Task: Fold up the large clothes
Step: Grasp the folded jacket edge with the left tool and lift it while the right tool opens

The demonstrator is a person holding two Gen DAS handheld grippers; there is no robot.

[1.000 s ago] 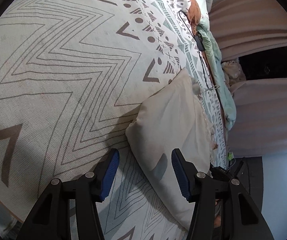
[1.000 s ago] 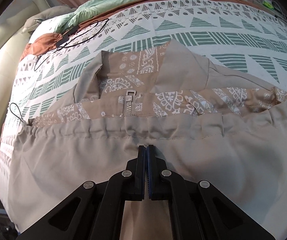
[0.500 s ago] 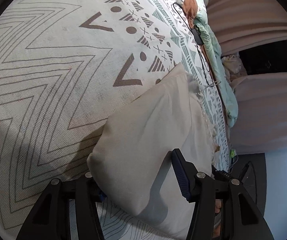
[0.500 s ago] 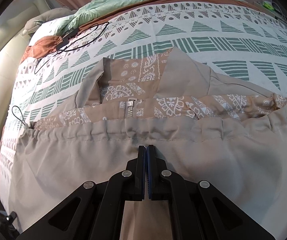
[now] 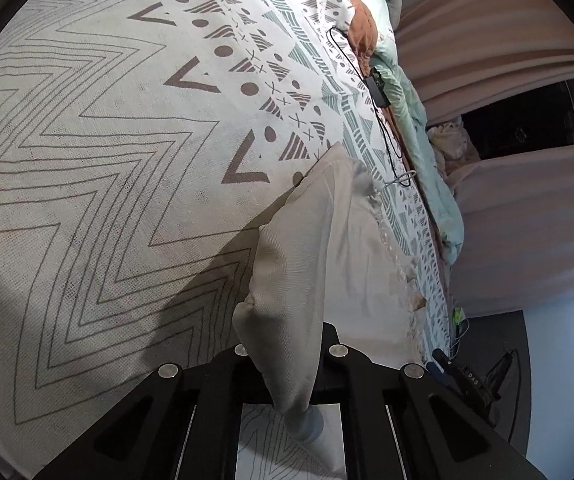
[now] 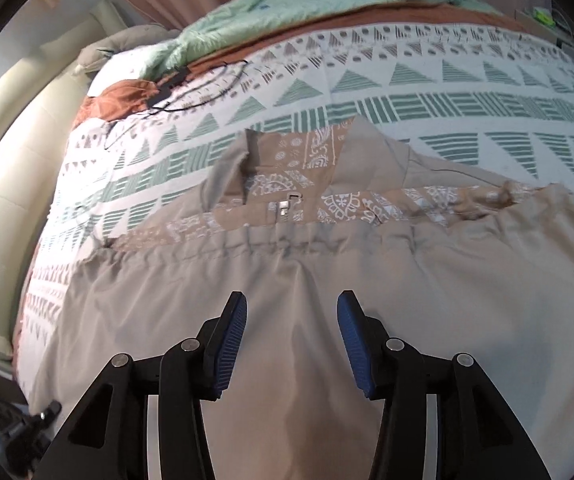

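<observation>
A large beige jacket (image 6: 327,280) with a patterned tan lining and a zip lies spread on the patterned bedspread (image 6: 407,92). In the left wrist view its side edge (image 5: 311,256) rises off the bed as a bunched fold, and my left gripper (image 5: 287,344) is shut on that fold, the fabric hiding its pads. In the right wrist view my right gripper (image 6: 291,316) hovers over the jacket's flat lower panel. Its jaws are opening, its blue pads stand apart, and only a soft crease of cloth lies below them, not pressed.
A mint green quilt (image 6: 287,4) and a rust blanket (image 6: 123,96) lie along the bed's far side, with a black cable and small black box (image 5: 379,88) on the bedspread. Pink curtains (image 5: 507,220) hang past the bed's edge. A cream headboard (image 6: 3,152) stands at the left.
My left gripper closed onto the jacket's side edge and lifted it off the bed. My right gripper let go of the jacket's panel, opened, and rose away from it.
</observation>
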